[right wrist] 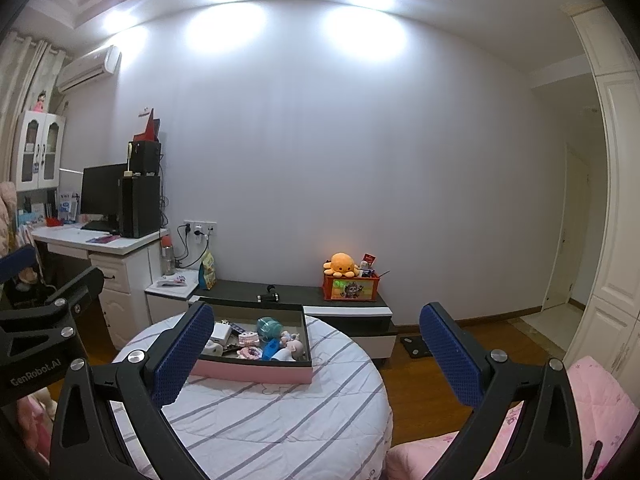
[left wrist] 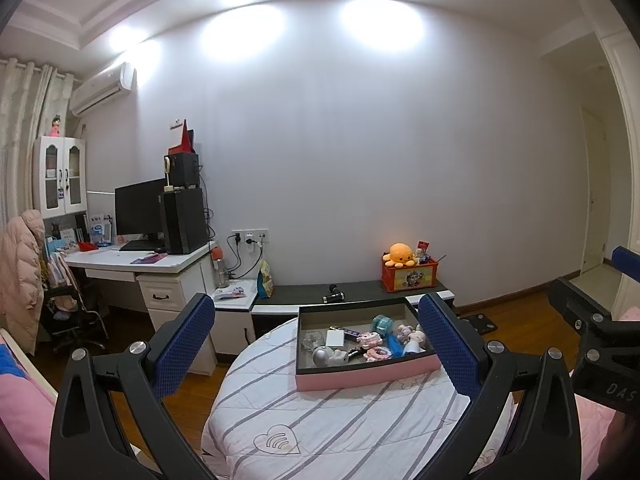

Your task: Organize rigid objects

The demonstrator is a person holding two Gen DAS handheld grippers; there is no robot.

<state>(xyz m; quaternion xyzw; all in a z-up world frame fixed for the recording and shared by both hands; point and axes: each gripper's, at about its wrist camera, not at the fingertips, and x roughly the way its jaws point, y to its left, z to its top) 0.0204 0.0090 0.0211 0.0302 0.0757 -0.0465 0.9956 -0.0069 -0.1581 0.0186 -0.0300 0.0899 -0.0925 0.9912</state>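
A pink-sided tray (left wrist: 360, 378) with a dark inside sits on a round table under a striped white cloth (left wrist: 320, 420). It holds several small things: a white box (left wrist: 335, 337), a teal round toy (left wrist: 382, 324), a silver figure (left wrist: 322, 356), pink hair clips (left wrist: 374, 354) and small dolls (left wrist: 414, 336). My left gripper (left wrist: 316, 344) is open and empty, held above the table short of the tray. My right gripper (right wrist: 316, 352) is open and empty; the tray (right wrist: 256, 372) lies by its left finger (right wrist: 184, 356). The white box (right wrist: 221, 332) and teal toy (right wrist: 269, 328) show there too.
A low dark TV bench (left wrist: 352, 294) stands behind the table with a black tool (left wrist: 334, 294) and an orange toy crate (left wrist: 408, 276) topped by a plush octopus (left wrist: 400, 254). A white desk (left wrist: 160, 264) with monitor stands left. Pink bedding (right wrist: 592, 400) is right. The floor is wood.
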